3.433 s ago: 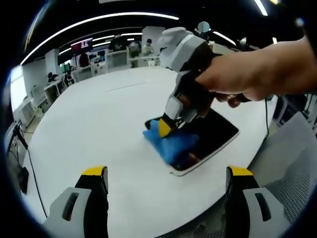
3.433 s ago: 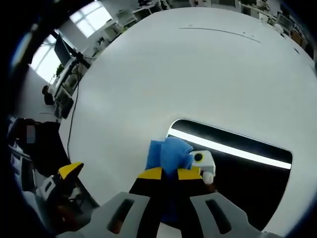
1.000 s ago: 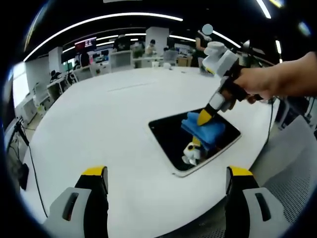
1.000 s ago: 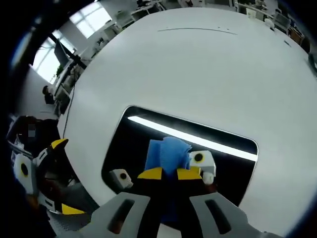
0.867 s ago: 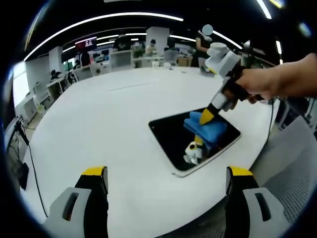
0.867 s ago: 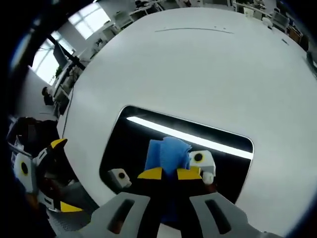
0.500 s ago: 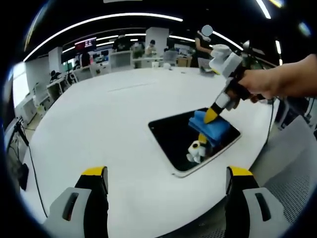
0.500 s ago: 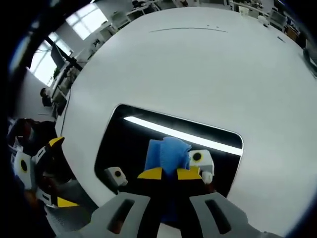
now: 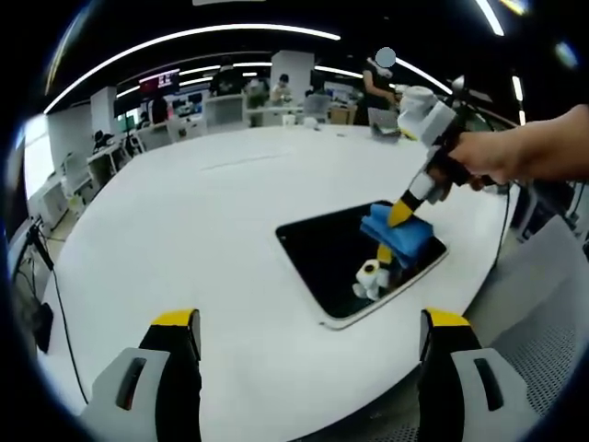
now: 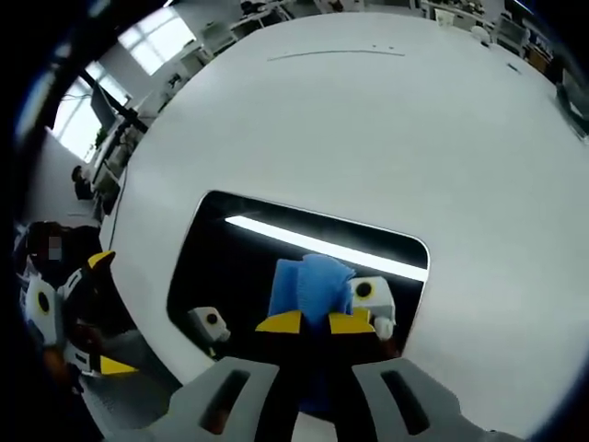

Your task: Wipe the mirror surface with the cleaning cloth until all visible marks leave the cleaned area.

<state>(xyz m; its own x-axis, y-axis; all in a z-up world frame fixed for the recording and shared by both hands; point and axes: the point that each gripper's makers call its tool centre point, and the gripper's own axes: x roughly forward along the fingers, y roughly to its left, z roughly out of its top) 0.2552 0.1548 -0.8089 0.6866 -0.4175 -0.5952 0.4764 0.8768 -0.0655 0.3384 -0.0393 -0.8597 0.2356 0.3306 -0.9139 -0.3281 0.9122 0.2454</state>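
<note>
A dark rectangular mirror (image 9: 331, 267) lies flat on the round white table (image 9: 184, 212), near its right edge. My right gripper (image 9: 401, 214), held by a hand, presses a blue cloth (image 9: 398, 232) onto the mirror's far right end. In the right gripper view, the right gripper (image 10: 316, 323) is shut on the blue cloth (image 10: 308, 276), which rests on the mirror (image 10: 248, 262) near its right end; a ceiling light is reflected as a bright strip. My left gripper (image 9: 308, 324) hovers open over the table's near edge, holding nothing, and it shows again as the left gripper (image 10: 55, 327) at the left.
The table (image 10: 368, 120) stretches wide and white beyond the mirror. A grey mesh chair (image 9: 543, 322) stands at the lower right, off the table. Cables (image 9: 51, 285) hang at the left. Desks, screens and people fill the background.
The right gripper has slid the cloth along the mirror toward its far right end. The left gripper has stayed where it was, open.
</note>
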